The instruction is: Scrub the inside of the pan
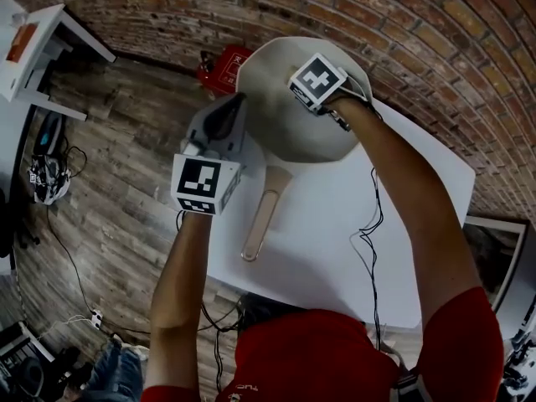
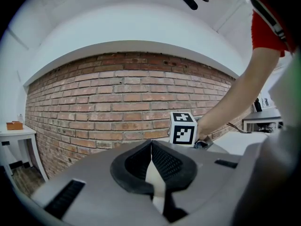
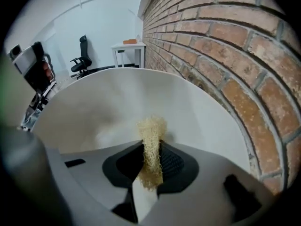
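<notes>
A cream pan is tipped up on edge over the white table, its wooden handle pointing toward me. My left gripper is at the pan's left rim, and in the left gripper view its jaws stand shut on a thin cream edge of the pan. My right gripper reaches into the pan's bowl. It is shut on a tan fibrous scrubber, whose tip lies against the inner surface. The right gripper's marker cube shows beyond the left jaws.
A brick wall runs close behind the pan. A red object sits on the wood floor by the table's far corner. A white desk and cables lie to the left. An office chair stands farther off.
</notes>
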Motion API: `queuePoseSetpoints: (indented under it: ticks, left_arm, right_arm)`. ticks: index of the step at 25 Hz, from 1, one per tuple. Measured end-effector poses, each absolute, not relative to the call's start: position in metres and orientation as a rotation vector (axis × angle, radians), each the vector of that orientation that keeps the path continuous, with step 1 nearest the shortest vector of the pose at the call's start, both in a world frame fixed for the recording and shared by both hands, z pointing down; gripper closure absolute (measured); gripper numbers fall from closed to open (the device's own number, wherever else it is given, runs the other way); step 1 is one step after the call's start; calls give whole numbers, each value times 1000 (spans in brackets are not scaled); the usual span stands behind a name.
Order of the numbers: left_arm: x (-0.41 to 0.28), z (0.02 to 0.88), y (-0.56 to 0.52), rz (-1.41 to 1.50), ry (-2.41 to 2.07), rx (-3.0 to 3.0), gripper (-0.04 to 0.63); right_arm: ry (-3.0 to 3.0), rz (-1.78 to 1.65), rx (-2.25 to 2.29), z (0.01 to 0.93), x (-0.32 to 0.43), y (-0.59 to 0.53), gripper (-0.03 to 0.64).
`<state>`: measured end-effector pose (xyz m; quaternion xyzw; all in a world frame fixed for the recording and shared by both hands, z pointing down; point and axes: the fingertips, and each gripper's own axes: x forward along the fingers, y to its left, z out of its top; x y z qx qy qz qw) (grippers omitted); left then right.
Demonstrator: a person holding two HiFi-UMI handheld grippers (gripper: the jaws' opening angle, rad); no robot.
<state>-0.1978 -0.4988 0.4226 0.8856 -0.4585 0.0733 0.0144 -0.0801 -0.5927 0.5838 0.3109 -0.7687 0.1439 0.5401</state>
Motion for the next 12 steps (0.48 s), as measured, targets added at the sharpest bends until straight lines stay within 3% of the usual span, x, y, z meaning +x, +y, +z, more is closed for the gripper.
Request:
queuePoseSetpoints:
  ticks: [12]
  left_arm:
    - [-193,422,-502,223,-1439,2738,581]
  right_arm:
    - [-1908,361,433,572,-125,-510,529]
